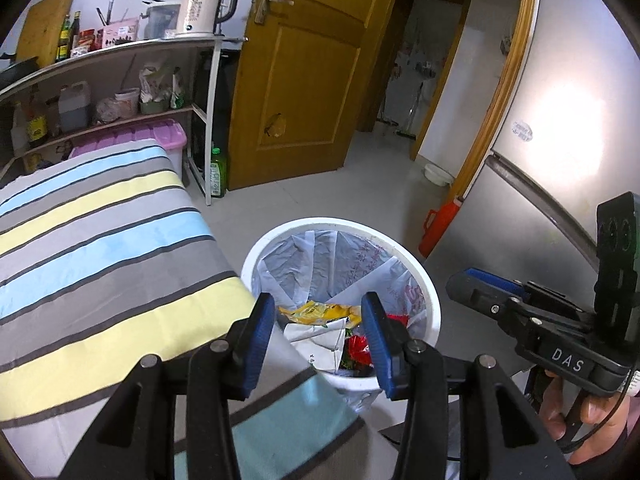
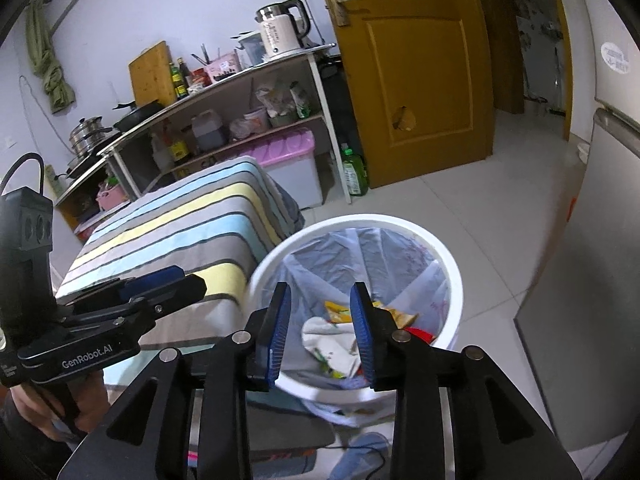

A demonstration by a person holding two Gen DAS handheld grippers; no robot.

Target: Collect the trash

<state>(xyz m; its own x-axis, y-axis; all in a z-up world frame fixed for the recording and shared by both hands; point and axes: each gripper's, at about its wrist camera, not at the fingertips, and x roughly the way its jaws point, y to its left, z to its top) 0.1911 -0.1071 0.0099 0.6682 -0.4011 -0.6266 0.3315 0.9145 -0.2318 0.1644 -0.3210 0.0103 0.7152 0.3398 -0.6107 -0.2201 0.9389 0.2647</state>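
Nearest the cameras, both grippers hang above the white bin, jaws parted and holding nothing. The left gripper [image 1: 318, 336] is spread moderately wide over the near rim, where the striped cloth's corner meets the bin. The right gripper [image 2: 320, 332] is parted a little less and points straight down into the bin's mouth.

Just beyond the fingertips stands the bin [image 1: 430, 280], lined with a pale plastic bag [image 1: 320, 260] and set on the floor against the near right corner of the striped surface [image 1: 100, 248]. The trash already lies inside: a yellow wrapper [image 1: 316, 312], crumpled white paper [image 1: 320, 340] and a red wrapper [image 1: 358, 346]. No loose trash shows on the cloth.

With the litter gathered, the step in hand is probably taking up the liner. To do it well, each gripper should pinch the bag's folded edge at opposite sides of the rim, close fully on plastic alone, then lift evenly so nothing spills.

Farther off stand the shelf rack [image 2: 256, 92] and the wooden door [image 2: 420, 80].
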